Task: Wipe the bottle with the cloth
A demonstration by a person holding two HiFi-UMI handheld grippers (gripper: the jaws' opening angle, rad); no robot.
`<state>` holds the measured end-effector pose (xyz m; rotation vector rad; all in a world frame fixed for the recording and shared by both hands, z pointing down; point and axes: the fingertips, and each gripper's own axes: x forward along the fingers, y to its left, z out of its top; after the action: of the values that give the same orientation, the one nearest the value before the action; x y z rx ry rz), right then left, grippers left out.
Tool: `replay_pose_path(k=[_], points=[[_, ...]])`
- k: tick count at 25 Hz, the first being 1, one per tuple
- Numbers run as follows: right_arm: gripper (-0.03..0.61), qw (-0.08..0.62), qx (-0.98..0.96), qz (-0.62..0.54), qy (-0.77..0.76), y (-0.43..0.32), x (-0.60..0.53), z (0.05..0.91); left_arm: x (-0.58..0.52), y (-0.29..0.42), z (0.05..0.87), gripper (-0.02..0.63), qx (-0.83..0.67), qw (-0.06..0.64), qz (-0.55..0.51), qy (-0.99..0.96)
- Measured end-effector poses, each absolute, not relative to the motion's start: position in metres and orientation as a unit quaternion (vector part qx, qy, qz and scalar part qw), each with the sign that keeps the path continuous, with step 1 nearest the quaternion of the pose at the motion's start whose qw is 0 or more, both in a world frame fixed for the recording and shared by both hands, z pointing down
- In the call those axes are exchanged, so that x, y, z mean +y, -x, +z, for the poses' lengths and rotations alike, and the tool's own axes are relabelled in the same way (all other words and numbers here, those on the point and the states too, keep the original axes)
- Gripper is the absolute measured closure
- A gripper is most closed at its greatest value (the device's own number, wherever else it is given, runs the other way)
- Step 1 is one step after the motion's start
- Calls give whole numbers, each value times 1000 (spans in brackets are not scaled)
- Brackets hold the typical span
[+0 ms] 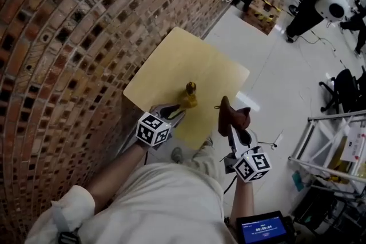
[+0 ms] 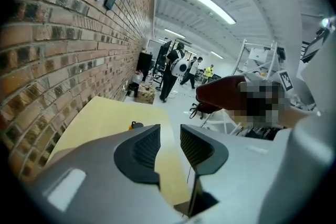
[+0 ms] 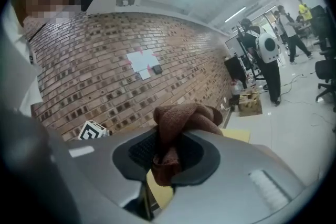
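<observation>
Pointing toward the bottle, left claw gapes empty while right claw clenches the cloth.

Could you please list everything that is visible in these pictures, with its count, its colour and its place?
brick wall: 1, red-brown, left of the scene
table: 1, pale yellow, against the brick wall
bottle: 1, amber, standing on the table near its front edge
cloth: 1, brown, bunched between the jaws of the right gripper
people: several, mostly dark clothes, far end of the room
screen: 1, blue, by the person's right arm
left gripper: 1, grey, jaws apart, empty, near the bottle
right gripper: 1, grey, shut on the cloth
</observation>
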<state>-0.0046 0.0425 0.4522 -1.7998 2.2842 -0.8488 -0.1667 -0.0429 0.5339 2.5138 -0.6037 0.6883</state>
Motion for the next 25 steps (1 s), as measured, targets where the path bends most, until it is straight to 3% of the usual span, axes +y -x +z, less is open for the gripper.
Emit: replay_pose_path(k=[6, 12, 25], points=[[512, -2, 796, -280, 536, -13, -25, 479, -96, 135, 588, 456, -272, 232, 318, -878], [512, -32, 832, -289, 472, -8, -69, 509, -119, 131, 640, 422, -327, 283, 354, -830], [512, -89, 877, -329, 340, 41, -143, 586, -140, 130, 664, 416, -375, 310, 377, -788]])
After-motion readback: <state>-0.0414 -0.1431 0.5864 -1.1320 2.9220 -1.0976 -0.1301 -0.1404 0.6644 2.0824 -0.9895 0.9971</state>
